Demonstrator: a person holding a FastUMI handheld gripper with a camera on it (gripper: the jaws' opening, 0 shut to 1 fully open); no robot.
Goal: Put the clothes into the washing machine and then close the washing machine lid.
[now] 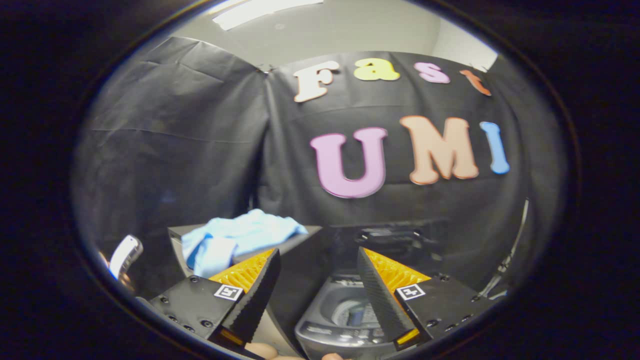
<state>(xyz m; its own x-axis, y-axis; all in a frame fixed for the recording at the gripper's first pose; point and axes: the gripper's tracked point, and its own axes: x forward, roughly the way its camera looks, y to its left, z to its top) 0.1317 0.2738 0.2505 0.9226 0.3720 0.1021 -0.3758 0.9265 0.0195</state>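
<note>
From the gripper view the tool (318, 262) is held up with its two fingers spread wide apart and nothing between them, so it grips nothing at this point. The clothes (240, 240), a pale blue crumpled bundle, lie ahead and off to the left of the tool, just beyond the left finger's tip, resting on a grey raised surface (300, 234) that looks like a bench edge or a box top, though I cannot tell which. The washing machine (345, 315) sits low between the fingers, nearer the right one, its lid (395, 237) seemingly raised behind it, so the drum opening shows. The bundle's long axis runs roughly crosswise to the fingers. My guess is the coming move turns on swinging the tool leftward and forward to the cloth first, since the machine lies to the other side and below
</note>
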